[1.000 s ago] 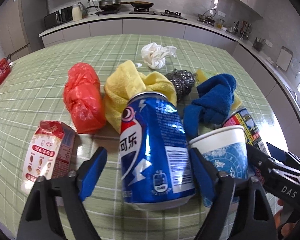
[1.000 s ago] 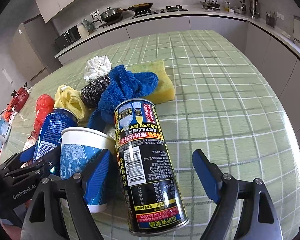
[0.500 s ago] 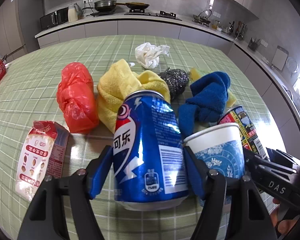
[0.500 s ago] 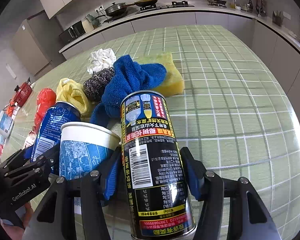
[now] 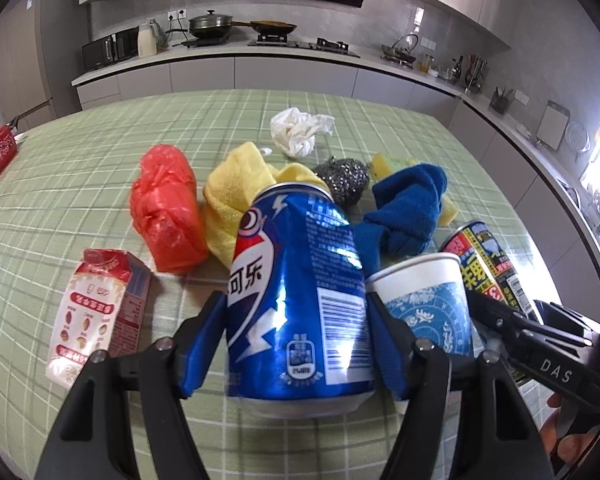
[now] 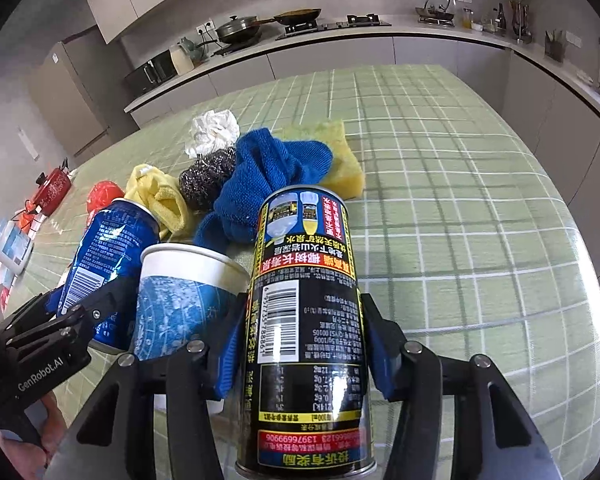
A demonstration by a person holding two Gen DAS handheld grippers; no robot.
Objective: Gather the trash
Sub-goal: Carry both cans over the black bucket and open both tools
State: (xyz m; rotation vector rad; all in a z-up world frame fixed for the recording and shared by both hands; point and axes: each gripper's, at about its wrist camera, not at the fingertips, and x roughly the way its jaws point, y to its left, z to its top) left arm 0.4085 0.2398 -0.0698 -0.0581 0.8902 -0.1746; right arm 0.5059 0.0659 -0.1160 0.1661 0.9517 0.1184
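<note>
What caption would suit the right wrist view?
Right gripper clamps a black can beside a paper cup on the checked table.

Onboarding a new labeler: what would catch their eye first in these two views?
Two cans, each clamped in tongs: the blue soda can fills the left tongs, and the black can, its label upside down, fills the right tongs. A white-and-blue paper cup stands between them; behind lies a heap of bright rags.

I have closed the left gripper (image 5: 298, 346) on the blue can (image 5: 296, 300), the right gripper (image 6: 304, 348) on the black can (image 6: 306, 336); both jaws were wide apart before.
</note>
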